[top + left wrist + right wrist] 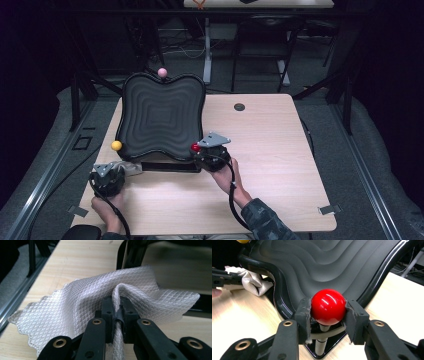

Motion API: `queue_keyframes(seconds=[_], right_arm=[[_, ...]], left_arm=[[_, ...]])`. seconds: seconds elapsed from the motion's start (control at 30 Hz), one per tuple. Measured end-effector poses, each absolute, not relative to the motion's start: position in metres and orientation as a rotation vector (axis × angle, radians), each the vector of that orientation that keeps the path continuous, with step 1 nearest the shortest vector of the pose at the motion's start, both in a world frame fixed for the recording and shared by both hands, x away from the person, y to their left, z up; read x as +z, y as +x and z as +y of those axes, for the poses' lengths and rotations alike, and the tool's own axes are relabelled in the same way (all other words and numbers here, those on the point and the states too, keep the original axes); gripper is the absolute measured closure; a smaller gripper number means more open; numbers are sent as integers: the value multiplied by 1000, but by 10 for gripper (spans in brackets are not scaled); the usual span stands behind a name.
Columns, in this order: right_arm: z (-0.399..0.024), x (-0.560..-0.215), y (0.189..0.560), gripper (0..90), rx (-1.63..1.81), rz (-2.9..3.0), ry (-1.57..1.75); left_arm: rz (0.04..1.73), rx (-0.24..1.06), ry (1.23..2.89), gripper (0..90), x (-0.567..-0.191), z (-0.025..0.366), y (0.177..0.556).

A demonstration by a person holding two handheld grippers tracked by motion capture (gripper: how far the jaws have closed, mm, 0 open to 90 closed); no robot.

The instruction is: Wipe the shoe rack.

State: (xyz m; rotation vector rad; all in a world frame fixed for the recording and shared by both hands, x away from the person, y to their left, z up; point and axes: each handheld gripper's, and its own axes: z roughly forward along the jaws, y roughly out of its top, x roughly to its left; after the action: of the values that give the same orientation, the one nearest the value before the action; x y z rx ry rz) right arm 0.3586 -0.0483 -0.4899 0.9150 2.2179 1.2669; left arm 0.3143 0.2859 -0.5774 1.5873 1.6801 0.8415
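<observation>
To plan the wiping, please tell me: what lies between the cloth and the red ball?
In the right gripper view, the dark tray's raised glossy rim lies between the cloth and the red ball.

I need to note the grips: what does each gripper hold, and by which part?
The left gripper pinches a raised fold of the white quilted cloth. The right gripper clamps the glossy red ball knob at the dark wavy tray's corner.

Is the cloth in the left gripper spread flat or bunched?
Bunched: the left gripper pinches a raised fold of the white cloth, whose edges drape loosely.
</observation>
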Motion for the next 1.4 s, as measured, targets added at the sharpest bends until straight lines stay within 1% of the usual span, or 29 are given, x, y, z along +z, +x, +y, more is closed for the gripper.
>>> queue_keyframes(seconds=[0.27, 0.37, 0.7, 1.03, 1.2, 1.4], right_arm=[[-48, -490, 358, 596, 1260, 2217, 911], [-48, -490, 358, 596, 1258, 2216, 909], [-48, -490, 358, 597, 1249, 2213, 905], [-48, -490, 358, 597, 1246, 2213, 896], [-47, -490, 358, 597, 1242, 2211, 894], [-47, -490, 357, 596, 1240, 2210, 892]], left_arm=[[1588, 941, 1515, 834, -553, 284, 307], [1575, 951, 1511, 835, -549, 283, 306], [1583, 951, 1530, 835, -554, 283, 309], [1639, 869, 1632, 835, -576, 284, 318], [1655, 851, 1643, 835, -581, 285, 320], [1668, 860, 1636, 836, -582, 284, 320]])
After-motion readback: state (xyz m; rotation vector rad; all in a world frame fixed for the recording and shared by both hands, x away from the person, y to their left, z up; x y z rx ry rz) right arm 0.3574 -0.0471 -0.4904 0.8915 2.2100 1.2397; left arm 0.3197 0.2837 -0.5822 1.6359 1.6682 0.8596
